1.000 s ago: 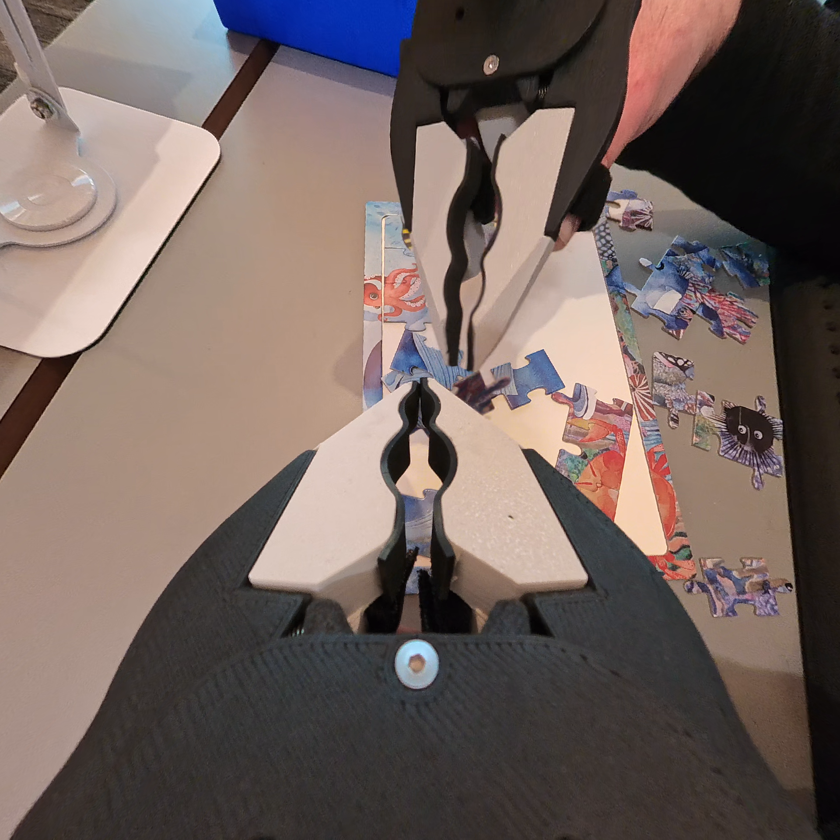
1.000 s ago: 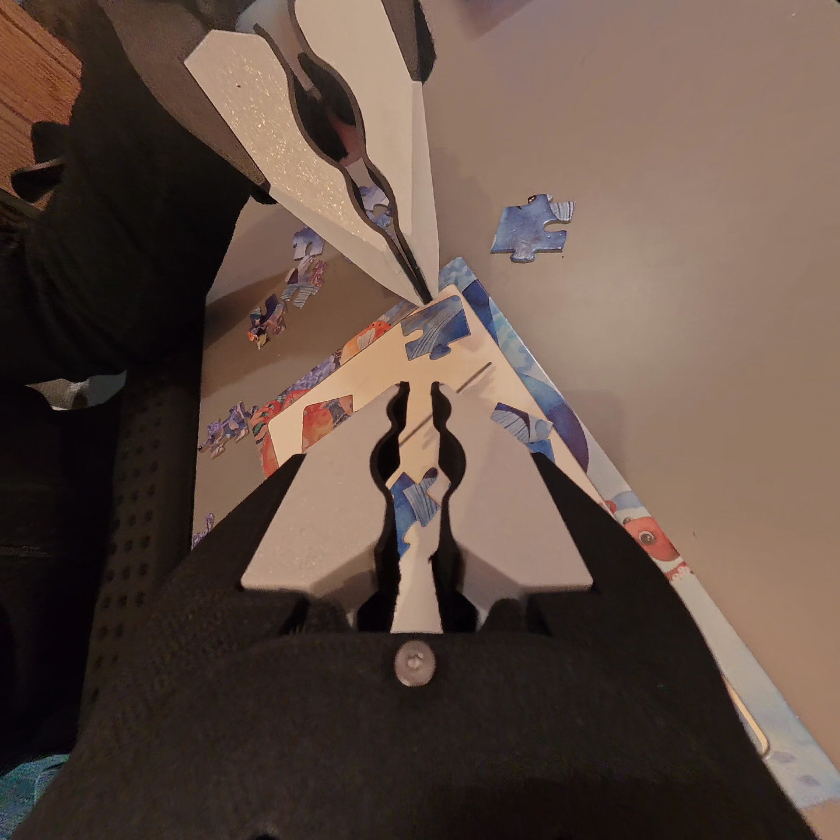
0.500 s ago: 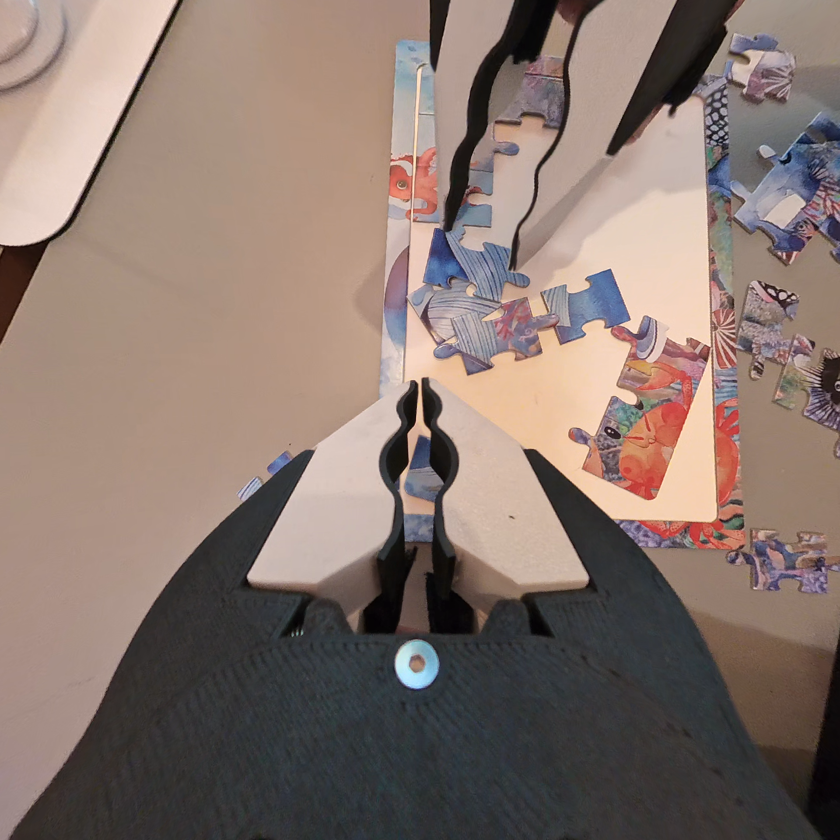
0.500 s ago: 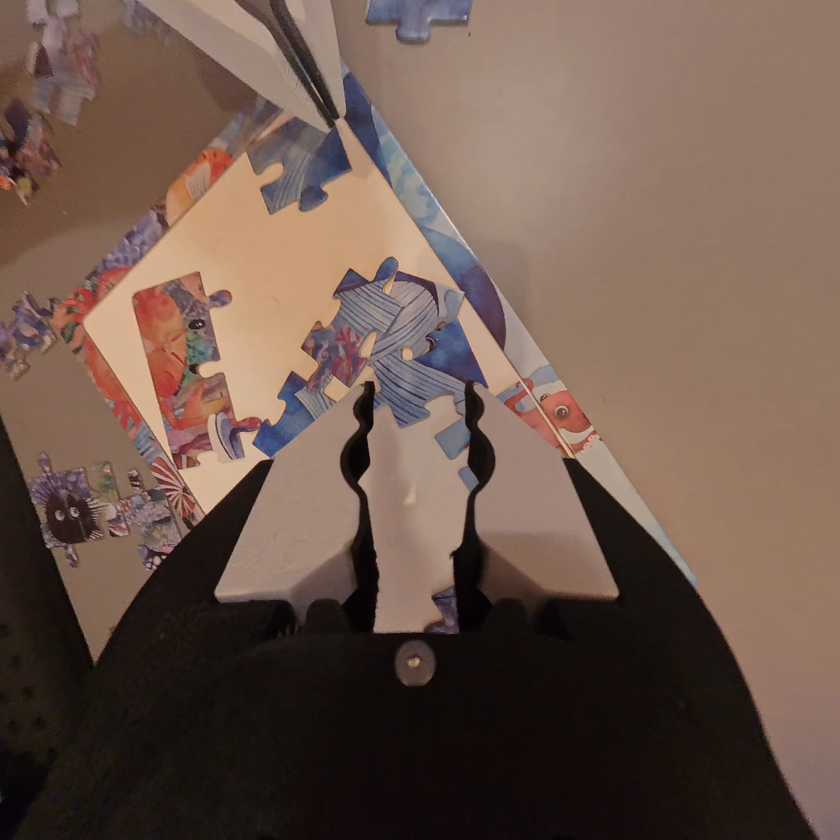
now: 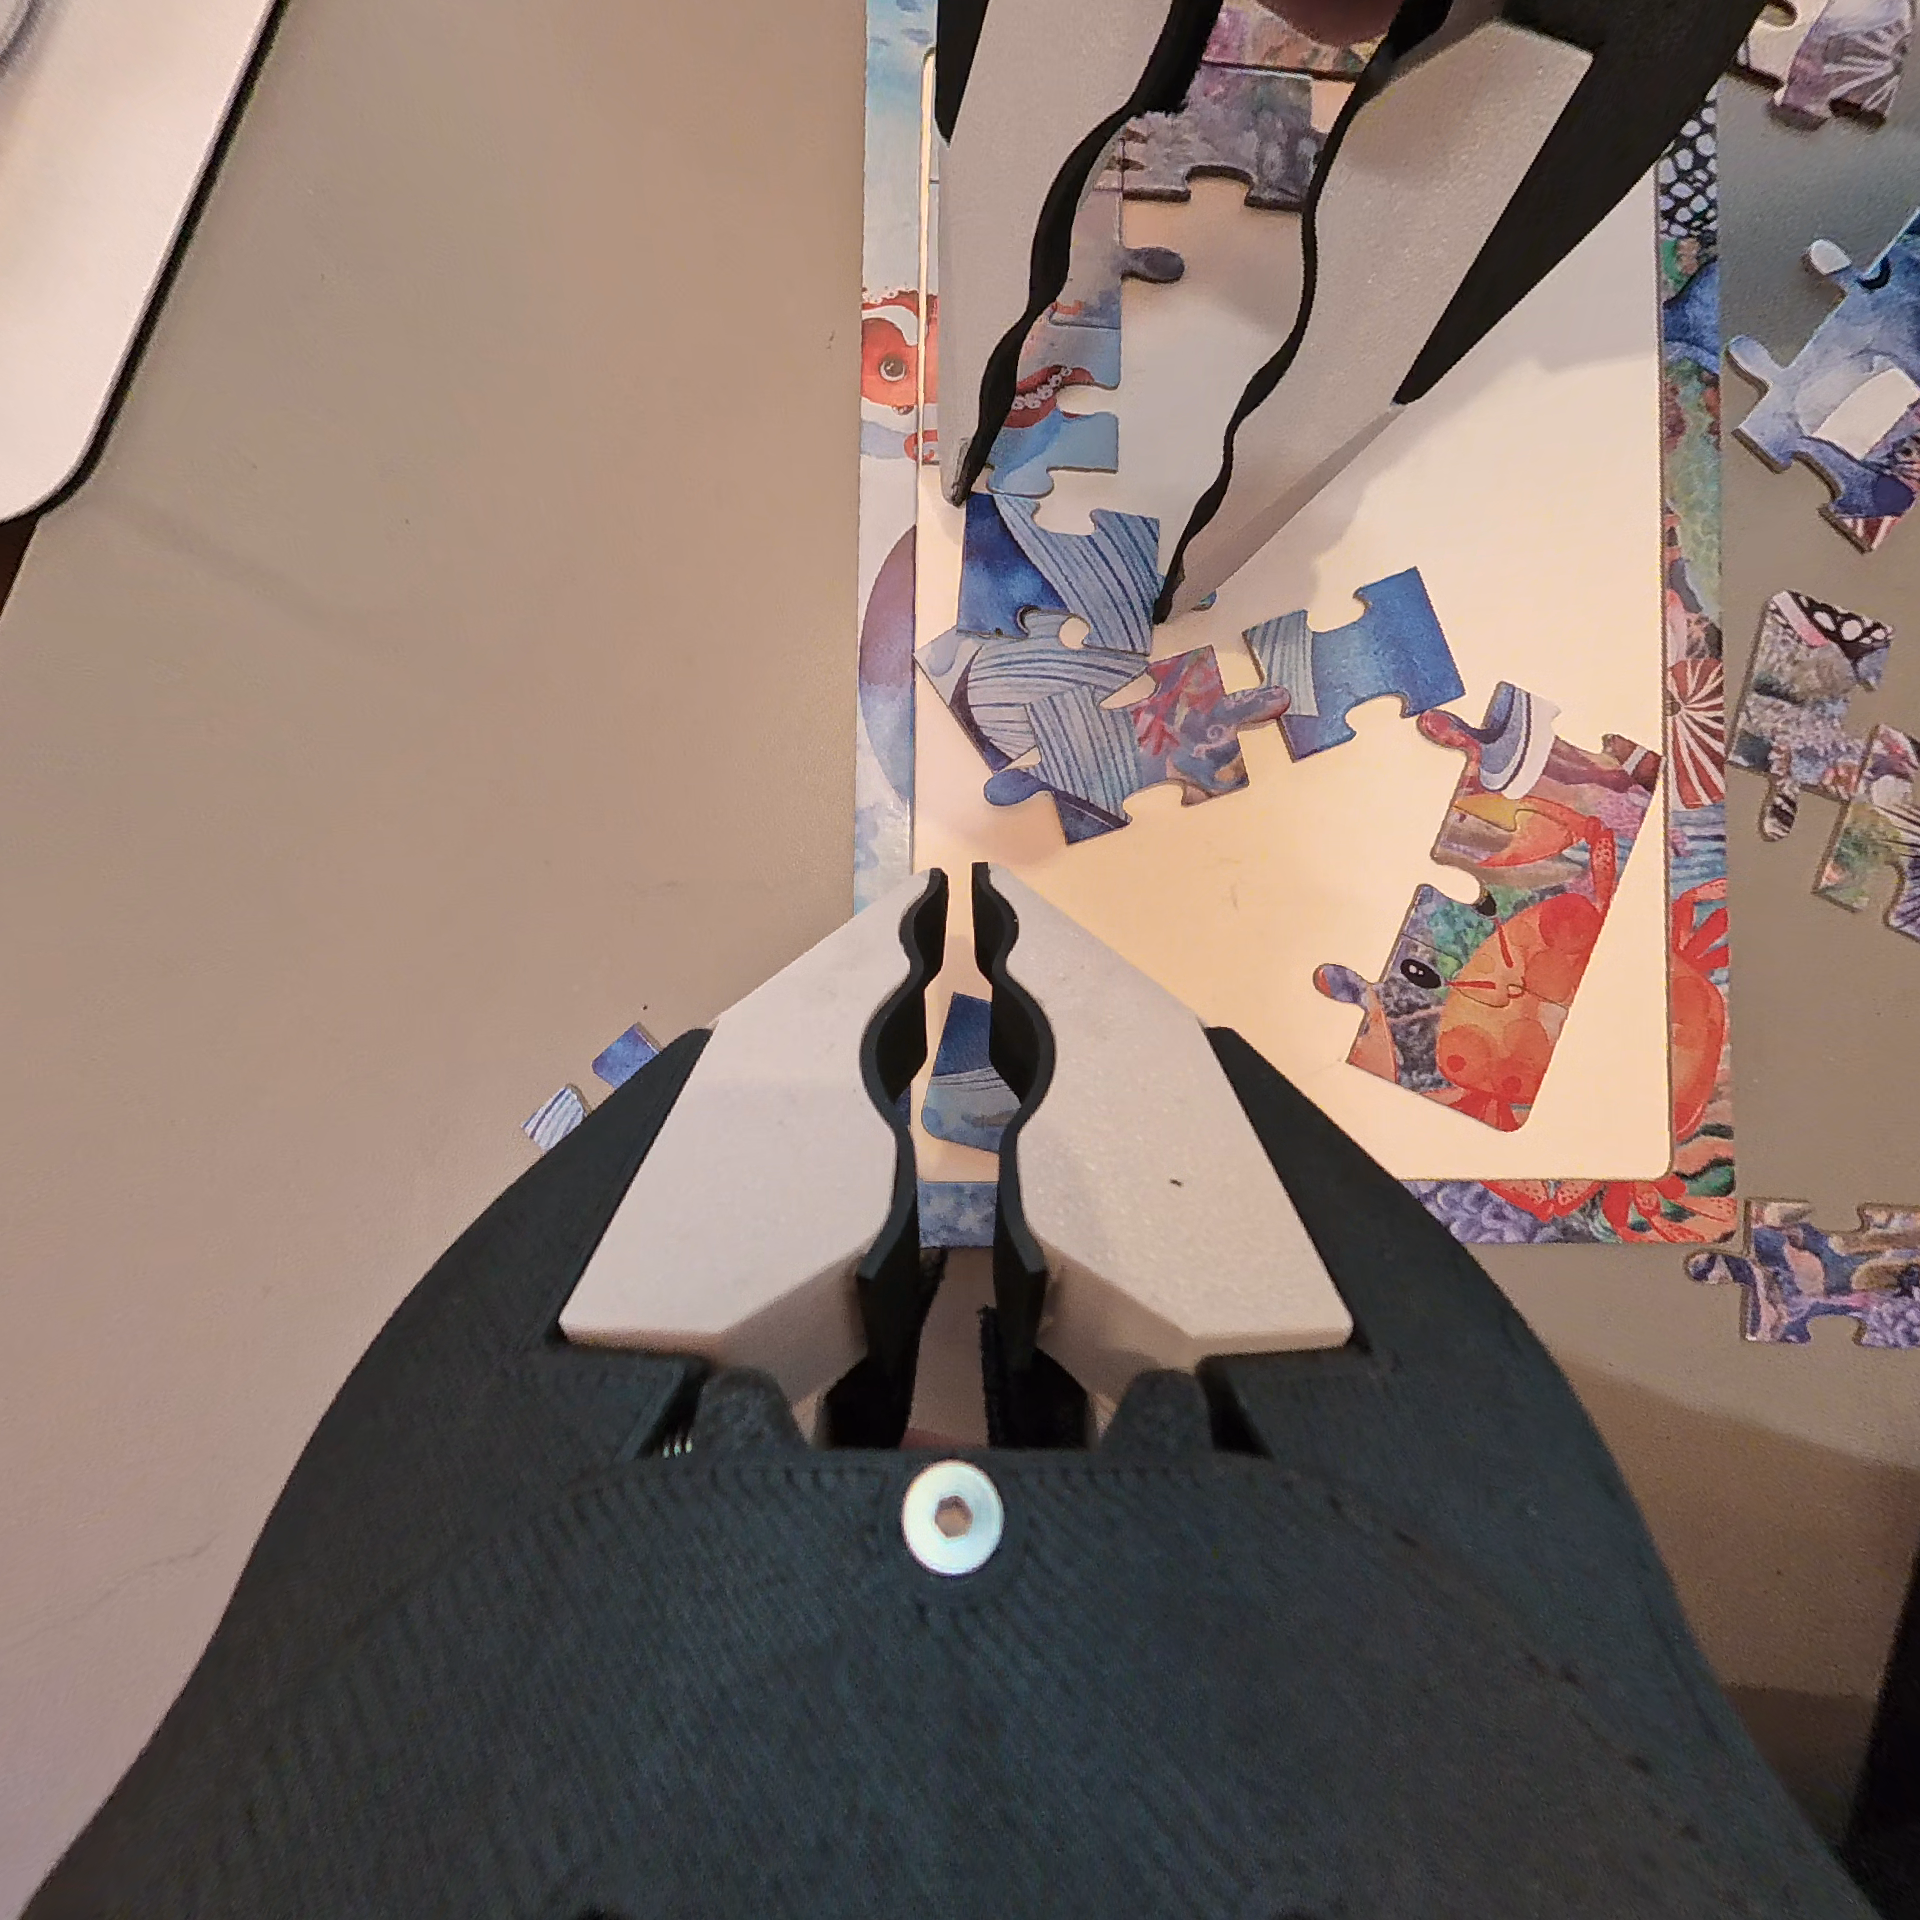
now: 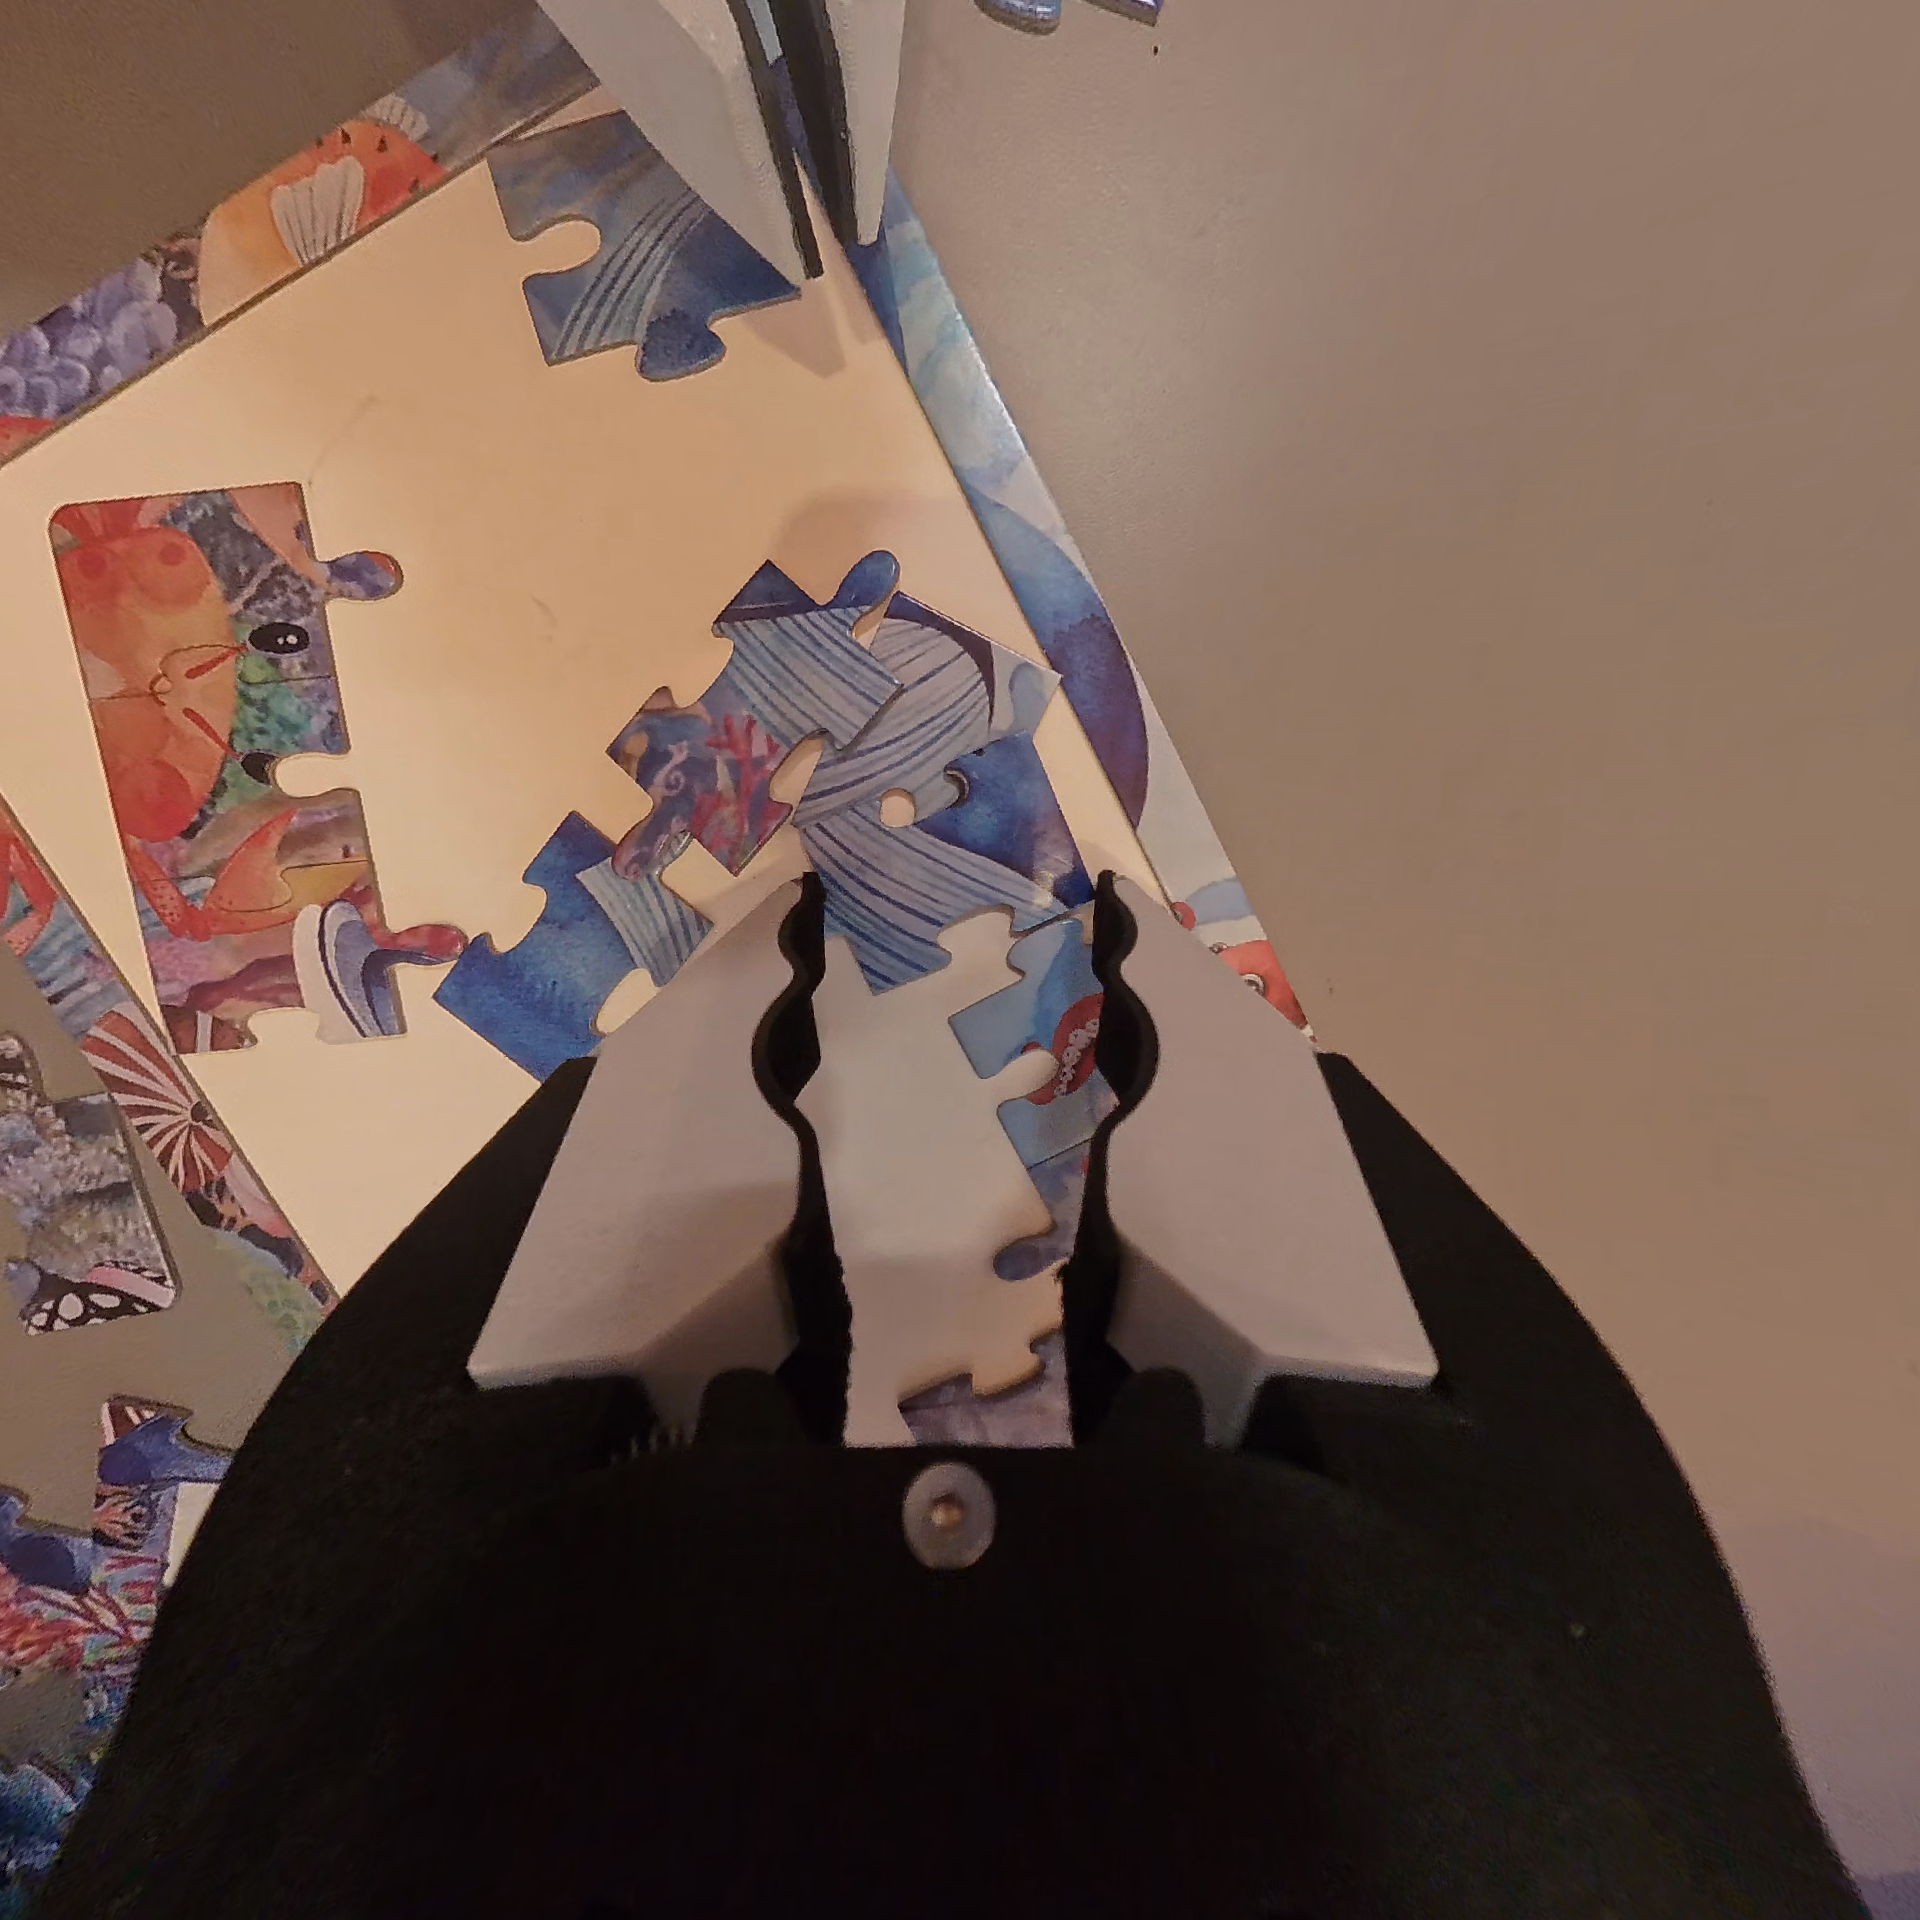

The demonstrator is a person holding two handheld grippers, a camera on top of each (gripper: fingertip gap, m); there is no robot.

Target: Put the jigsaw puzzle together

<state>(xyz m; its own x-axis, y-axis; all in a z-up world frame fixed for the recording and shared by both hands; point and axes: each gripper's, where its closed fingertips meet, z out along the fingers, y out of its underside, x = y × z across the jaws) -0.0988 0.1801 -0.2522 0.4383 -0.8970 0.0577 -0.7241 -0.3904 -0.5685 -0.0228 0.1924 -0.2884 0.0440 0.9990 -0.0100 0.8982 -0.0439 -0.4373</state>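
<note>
The puzzle tray is a cream board with a colourful sea border. A cluster of blue striped pieces lies at its left side, with a loose blue piece beside it and joined crab pieces at the right. My right gripper is open and straddles the top striped piece, seen between its tips. My left gripper is shut and empty, over the tray's near-left part above a blue corner piece. It also shows in the right wrist view.
Several loose pieces lie on the grey table right of the tray. One blue piece lies left of my left gripper. A white flat stand base sits at the far left. The left gripper's tips are roughly 9 cm from the right gripper's.
My right gripper has opened and let go of a blue striped piece, which now lies in the tray. My left gripper has drawn back from the cluster towards the tray's near-left corner.
</note>
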